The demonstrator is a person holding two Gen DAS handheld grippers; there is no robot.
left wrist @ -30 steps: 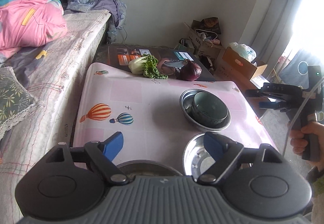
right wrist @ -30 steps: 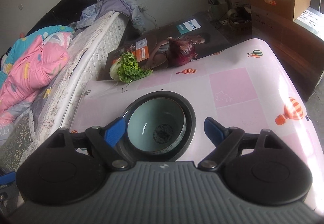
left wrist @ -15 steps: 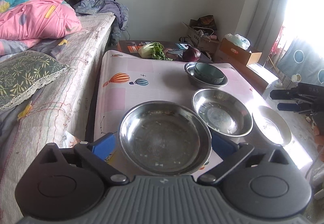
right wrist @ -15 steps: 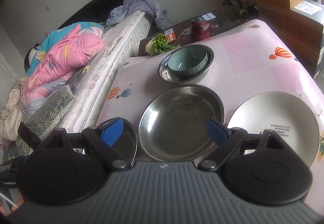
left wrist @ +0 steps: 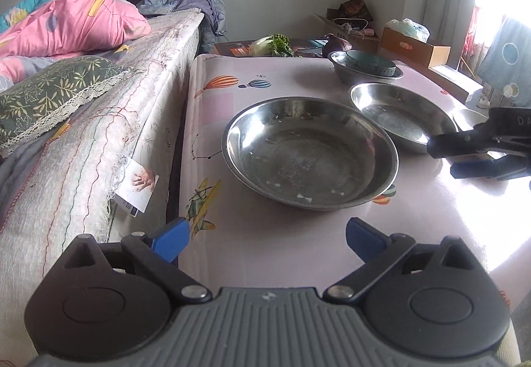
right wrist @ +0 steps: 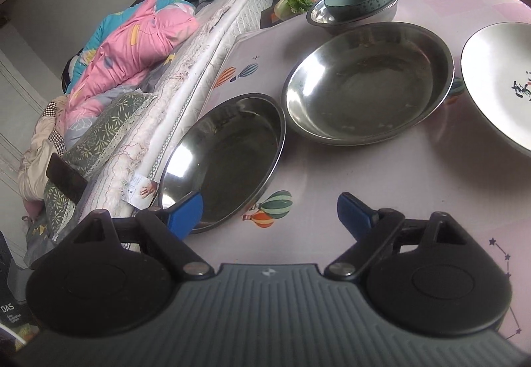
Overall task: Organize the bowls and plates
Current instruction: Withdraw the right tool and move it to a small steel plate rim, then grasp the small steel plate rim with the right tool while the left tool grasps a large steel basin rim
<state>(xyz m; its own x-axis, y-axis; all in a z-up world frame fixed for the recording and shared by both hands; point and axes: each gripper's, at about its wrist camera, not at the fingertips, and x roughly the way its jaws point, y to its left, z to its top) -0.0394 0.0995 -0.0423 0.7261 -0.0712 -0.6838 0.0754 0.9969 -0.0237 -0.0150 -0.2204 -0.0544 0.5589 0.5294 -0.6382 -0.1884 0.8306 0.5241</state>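
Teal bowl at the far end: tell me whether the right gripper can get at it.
Probably yes. The teal bowl sits uncovered in a steel bowl; the right gripper, jaws open, must pass above the wide steel dish.

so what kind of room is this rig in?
Most likely a bedroom doubling as an eating space. A bed with a pink quilt sits right against the table, which holds steel bowls, and cardboard boxes line the far wall.

Left gripper hovering agape at 6 o'clock; large steel bowl sitting centre; right gripper entering at 3 o'clock.
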